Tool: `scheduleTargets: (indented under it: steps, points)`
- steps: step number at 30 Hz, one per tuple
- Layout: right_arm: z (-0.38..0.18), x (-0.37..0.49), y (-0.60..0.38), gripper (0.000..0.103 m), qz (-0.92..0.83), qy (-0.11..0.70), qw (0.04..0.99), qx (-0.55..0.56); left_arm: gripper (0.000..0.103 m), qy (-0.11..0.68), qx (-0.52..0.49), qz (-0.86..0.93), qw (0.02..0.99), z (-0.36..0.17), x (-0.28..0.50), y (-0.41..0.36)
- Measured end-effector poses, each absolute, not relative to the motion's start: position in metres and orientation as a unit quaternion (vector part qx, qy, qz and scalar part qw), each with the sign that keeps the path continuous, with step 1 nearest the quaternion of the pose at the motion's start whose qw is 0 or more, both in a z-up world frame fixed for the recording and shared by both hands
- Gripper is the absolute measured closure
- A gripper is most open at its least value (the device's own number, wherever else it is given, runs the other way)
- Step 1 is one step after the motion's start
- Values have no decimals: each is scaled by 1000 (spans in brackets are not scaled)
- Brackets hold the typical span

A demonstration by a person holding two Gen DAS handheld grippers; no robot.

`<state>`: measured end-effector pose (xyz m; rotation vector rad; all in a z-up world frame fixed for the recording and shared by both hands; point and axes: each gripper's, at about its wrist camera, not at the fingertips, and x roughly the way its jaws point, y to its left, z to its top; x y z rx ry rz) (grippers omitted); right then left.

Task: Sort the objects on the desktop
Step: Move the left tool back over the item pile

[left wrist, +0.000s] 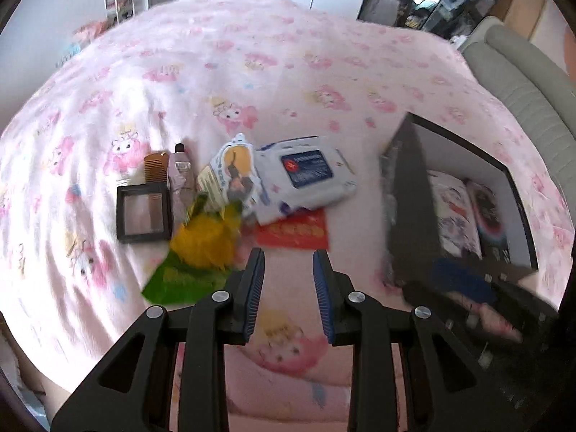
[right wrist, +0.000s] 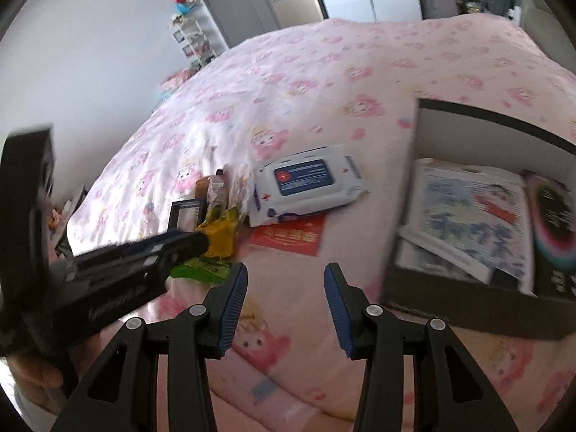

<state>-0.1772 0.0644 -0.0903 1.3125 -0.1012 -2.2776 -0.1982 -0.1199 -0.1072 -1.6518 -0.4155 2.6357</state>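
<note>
Just beyond the left claw [left wrist: 288, 255], parted and empty like the right claw [right wrist: 286, 270], lies the red packet [left wrist: 293, 232].

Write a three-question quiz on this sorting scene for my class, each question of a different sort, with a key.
1. True or false: the left claw is shut on the red envelope.
2. Which item lies partly on top of the red envelope? A) wet wipes pack B) comb C) framed mirror
3. Fill in: the black box already holds a printed ____.

Key: 1 false, both claws, including the right claw, are open and empty; 2 A; 3 booklet.
</note>
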Motion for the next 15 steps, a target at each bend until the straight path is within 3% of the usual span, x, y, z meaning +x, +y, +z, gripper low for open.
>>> scheduleTargets:
  steps: [5, 8, 10, 12, 15]
  points:
    - [-119, -210, 31, 63, -824, -22, 236, 514, 76, -236, -611, 753, 54, -168, -252, -141]
    - [-135, -222, 19, 63, -816, -17, 230, 530, 76, -273, -639, 719, 28, -202, -266, -159]
    - [-146, -229, 13, 63, -811, -14, 229, 539, 82, -297, -634, 714, 0, -210, -266, -176]
    - [-154, -237, 10, 63, -809, -14, 222, 544, 82, -340, -619, 708, 0, -212, -262, -188]
    - [-163, -251, 6, 63, -810, -19, 207, 548, 82, -343, -599, 723, -6, -204, -259, -192]
